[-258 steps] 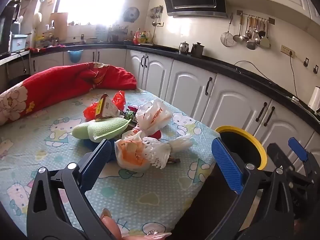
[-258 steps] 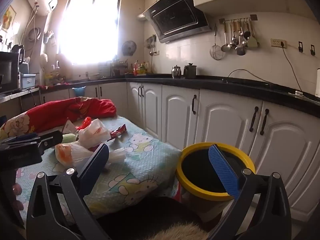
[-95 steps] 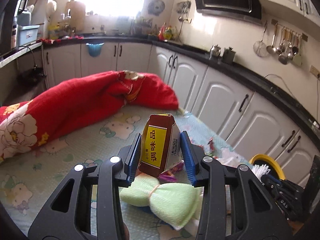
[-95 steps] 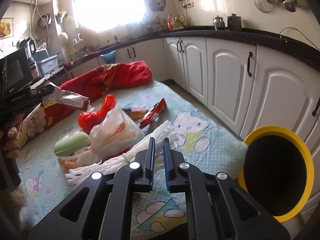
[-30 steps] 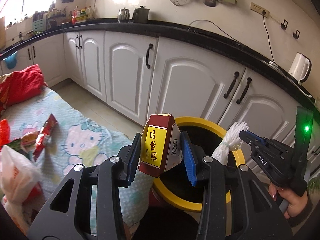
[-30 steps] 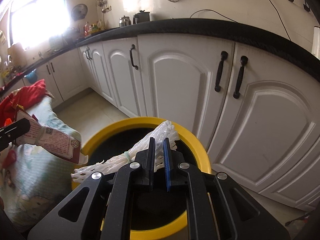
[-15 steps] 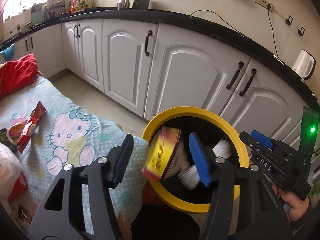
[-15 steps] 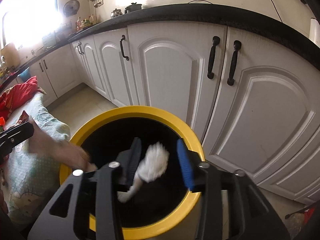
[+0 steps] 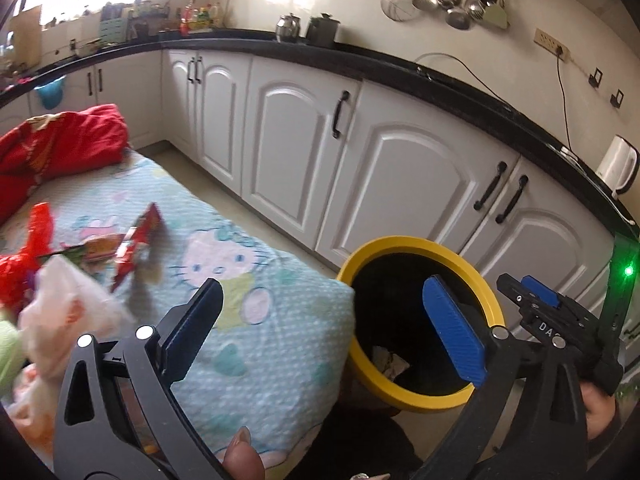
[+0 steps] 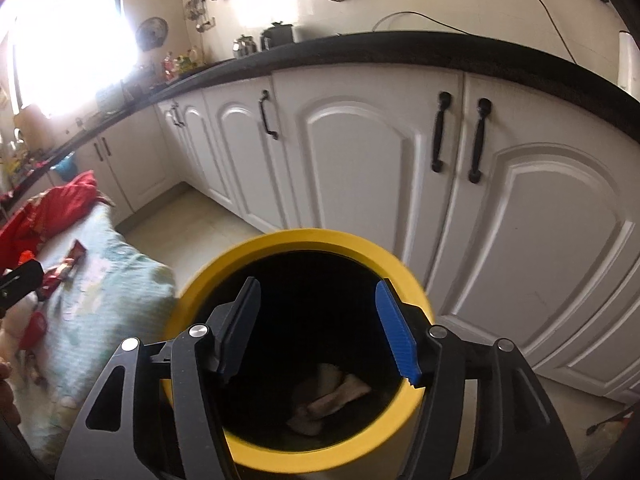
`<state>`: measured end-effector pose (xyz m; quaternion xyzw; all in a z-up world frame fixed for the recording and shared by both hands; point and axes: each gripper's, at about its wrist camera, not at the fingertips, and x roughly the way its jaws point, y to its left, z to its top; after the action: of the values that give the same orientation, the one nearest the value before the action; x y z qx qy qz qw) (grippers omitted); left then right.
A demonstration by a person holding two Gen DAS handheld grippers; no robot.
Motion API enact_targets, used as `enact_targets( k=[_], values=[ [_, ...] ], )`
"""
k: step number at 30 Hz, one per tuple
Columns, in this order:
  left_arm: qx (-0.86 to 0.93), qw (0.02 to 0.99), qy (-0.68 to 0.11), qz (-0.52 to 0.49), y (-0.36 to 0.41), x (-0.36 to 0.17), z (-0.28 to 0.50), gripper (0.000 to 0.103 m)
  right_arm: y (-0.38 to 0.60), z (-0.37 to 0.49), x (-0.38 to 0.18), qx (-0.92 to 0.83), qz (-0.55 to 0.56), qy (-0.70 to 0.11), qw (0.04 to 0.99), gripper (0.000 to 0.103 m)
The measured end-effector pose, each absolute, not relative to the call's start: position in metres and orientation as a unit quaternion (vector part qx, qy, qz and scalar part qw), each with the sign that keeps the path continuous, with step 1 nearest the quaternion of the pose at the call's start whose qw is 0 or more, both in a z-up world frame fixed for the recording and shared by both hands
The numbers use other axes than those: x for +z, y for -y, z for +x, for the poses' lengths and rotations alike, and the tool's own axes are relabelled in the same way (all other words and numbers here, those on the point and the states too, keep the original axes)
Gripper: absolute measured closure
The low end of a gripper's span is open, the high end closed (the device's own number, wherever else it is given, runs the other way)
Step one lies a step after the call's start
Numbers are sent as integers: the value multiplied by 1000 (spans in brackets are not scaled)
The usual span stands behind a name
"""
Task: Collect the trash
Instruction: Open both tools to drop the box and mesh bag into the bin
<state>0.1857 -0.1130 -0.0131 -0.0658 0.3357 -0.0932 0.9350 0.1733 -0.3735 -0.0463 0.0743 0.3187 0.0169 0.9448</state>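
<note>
White panelled cabinet doors (image 10: 352,160) with black handles run under a black countertop (image 9: 400,76), close behind a round black bin with a yellow rim (image 10: 332,240) that stands on the floor just off the corner of a bed covered in a pale blue cartoon-print sheet (image 9: 248,320). A red quilt (image 9: 60,140) lies bunched at the sheet's far edge. Still on the sheet, toward its left edge, sit a red snack wrapper (image 9: 136,240), a crumpled red plastic bag (image 9: 28,252) and a blurred white plastic bag (image 9: 68,312). Pale crumpled trash (image 10: 332,396) lies at the bin's bottom. The left gripper (image 9: 324,328) has just been opening; its jaws are spread wide, empty, straddling the sheet's corner and the bin. The right gripper (image 10: 320,328), also just opening, hangs empty over the bin mouth.
</note>
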Motion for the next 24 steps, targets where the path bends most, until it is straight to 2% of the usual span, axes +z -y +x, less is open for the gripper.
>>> enact_targets(
  k=[24],
  values=[
    [10, 957, -273, -99, -5, 26, 119, 11, 241, 135, 8, 191, 36, -282, 939, 39]
  ],
)
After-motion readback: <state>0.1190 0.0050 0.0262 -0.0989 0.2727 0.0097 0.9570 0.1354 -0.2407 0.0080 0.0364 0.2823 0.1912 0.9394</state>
